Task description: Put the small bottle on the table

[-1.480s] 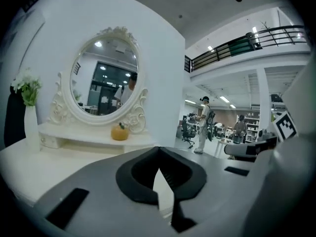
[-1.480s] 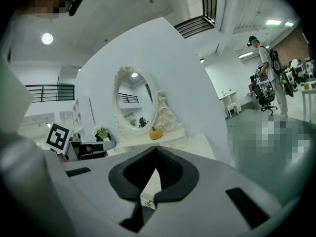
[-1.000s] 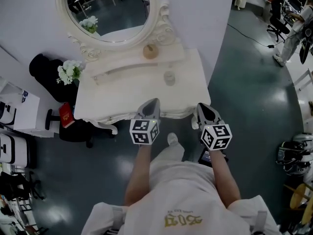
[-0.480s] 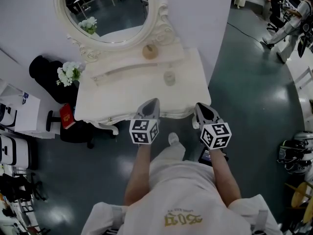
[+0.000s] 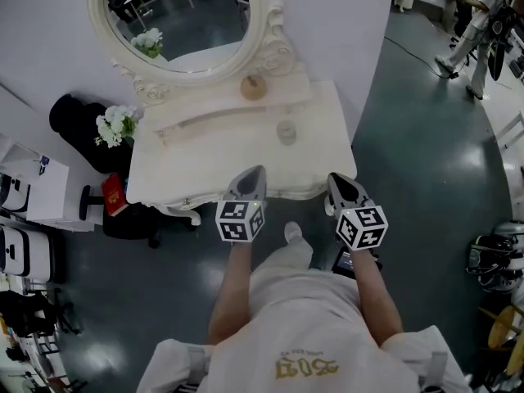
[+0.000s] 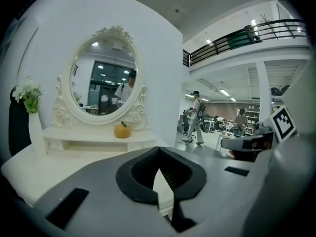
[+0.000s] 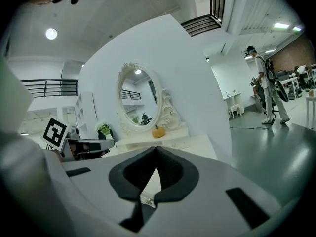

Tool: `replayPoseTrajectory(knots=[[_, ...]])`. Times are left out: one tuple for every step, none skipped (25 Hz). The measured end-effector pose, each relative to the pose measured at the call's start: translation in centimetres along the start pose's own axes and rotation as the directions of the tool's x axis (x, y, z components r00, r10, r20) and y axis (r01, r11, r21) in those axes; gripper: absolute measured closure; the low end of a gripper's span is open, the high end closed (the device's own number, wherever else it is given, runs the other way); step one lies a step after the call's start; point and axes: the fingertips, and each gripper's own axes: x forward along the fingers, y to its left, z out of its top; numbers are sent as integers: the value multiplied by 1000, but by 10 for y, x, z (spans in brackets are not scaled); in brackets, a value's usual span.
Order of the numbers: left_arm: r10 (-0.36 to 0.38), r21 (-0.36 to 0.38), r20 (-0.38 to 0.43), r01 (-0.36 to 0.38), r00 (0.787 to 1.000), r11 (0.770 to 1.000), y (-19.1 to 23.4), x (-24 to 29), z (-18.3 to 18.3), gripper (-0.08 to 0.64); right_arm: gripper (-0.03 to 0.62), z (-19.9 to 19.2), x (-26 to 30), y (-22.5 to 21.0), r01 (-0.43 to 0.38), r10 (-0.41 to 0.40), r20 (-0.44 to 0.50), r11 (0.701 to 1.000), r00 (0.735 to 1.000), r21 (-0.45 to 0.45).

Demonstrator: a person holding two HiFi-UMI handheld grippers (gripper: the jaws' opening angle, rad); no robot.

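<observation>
From the head view, we saw a white table [image 5: 205, 158] with a big round mirror [image 5: 176, 19] standing at its back. The small bottle [image 5: 285, 131] stood upright on the table top, near the middle and a little to the right, and nothing touched it. A round orange ball [image 5: 252, 87] sat on the low shelf under the mirror, behind the bottle. White flowers [image 5: 115, 124] stood at the table's left end. The left gripper [image 5: 258, 170] and the right gripper [image 5: 332, 178] both hung over the front edge of the table, side by side and apart from each other. Both were well short of the bottle. A person [image 5: 479, 19] walked far away on the shiny floor. In the left gripper view, we saw its 2 jaws pressed together at the tips, and nothing was held between them. Past them were the table, the mirror, the orange ball and the flowers. We could not see the bottle there. In the right gripper view, its 2 jaws were also squeezed together at the tips, with nothing between them. Past them were the mirror, the orange ball and the walking person off to the right. The bottle did not show there either.
</observation>
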Motion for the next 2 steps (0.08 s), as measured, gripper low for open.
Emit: replayPoseTrajectory(knots=[[1, -2, 0, -1, 1000, 1000, 2, 1, 0, 545, 580, 0, 1, -1, 2, -2, 0, 1000, 1000, 2], [2, -3, 1, -2, 1000, 1000, 4, 2, 1, 545, 580, 0, 3, -2, 3, -3, 0, 1000, 1000, 4]])
